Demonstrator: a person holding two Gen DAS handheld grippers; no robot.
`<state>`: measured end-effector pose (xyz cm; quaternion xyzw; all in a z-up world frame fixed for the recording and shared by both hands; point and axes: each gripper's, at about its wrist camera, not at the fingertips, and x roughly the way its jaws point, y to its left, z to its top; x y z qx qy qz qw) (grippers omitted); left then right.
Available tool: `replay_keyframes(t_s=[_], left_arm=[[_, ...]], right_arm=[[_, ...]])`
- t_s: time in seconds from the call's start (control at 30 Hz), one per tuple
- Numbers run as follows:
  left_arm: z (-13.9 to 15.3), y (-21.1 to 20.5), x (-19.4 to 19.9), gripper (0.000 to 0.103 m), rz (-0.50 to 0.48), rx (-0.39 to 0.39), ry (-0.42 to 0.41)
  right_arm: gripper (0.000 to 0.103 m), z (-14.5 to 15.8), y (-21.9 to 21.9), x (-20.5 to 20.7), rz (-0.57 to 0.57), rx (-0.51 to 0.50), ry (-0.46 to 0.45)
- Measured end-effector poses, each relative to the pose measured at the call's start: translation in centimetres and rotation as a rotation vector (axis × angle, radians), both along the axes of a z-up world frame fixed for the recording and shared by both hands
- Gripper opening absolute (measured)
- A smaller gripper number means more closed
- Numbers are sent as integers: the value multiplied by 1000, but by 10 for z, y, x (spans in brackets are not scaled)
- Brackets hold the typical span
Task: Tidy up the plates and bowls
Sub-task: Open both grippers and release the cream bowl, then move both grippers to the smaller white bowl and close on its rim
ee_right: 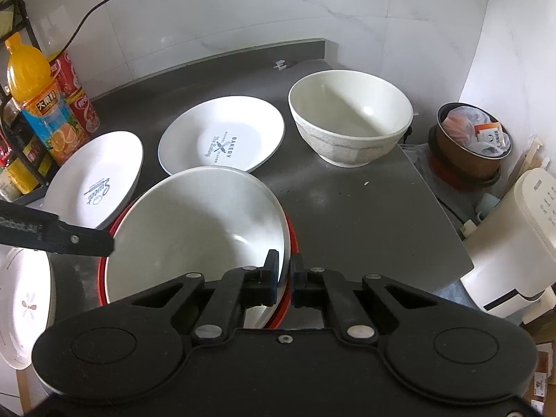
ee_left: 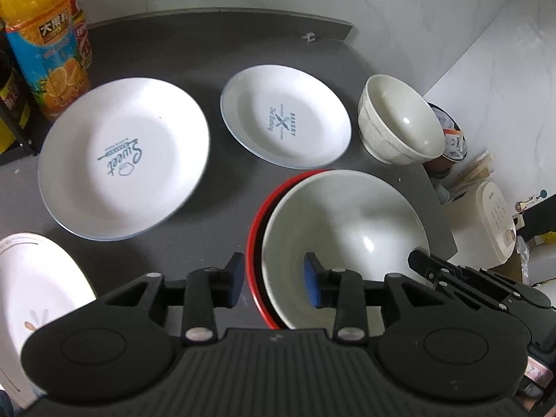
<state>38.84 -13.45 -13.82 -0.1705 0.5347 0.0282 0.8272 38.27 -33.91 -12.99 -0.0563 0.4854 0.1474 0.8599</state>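
Observation:
A large white bowl point(ee_left: 347, 236) point(ee_right: 194, 229) sits tilted inside a red bowl point(ee_left: 253, 243) point(ee_right: 292, 243) at the near edge of the grey counter point(ee_right: 347, 208). My right gripper point(ee_right: 285, 274) is shut on the white bowl's near right rim, with the red rim close against it. My left gripper point(ee_left: 274, 280) is open, and the near left rims of both bowls pass between its fingers. Behind lie a "Sweet" plate point(ee_left: 121, 160) point(ee_right: 97, 180), a "Bakery" plate point(ee_left: 285, 121) point(ee_right: 222, 139) and a cream bowl point(ee_left: 399, 121) point(ee_right: 351, 118). A patterned plate point(ee_left: 34, 285) point(ee_right: 24, 305) lies near left.
An orange juice bottle point(ee_left: 38, 45) point(ee_right: 38, 104) and red cans point(ee_right: 74, 87) stand by a black rack at the far left. Off the counter's right edge are a brown bin of rubbish point(ee_right: 472, 142) and a white appliance point(ee_right: 514, 236). Marble walls close the back and right.

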Motion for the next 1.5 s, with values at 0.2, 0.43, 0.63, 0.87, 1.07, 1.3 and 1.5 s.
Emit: replay_keyframes(t_s=[0.2,0.43,0.63,0.87,1.07,1.3,1.5], left_arm=[[5,7,-5,43,-2,9,-19],[10,14,-4,53,-45,17,-47],[18,16,3,73,-96,41,-105],[26,14,16,80,-147,28,-150],[27,4,30,81,-172,28,-164],[22,-18,53,81,-174,47,-143],[19,-39,80,81,-144,65,-138]], right_arm=[[13,4,0,4,-50,25,11],[29,16,1,3,-115,32,-19],[60,35,-1,-3,-185,33,-80],[89,48,-18,-8,-301,68,-129],[101,51,-36,0,-365,105,-129],[101,40,-62,22,-391,142,-114],[101,31,-86,51,-373,185,-77]])
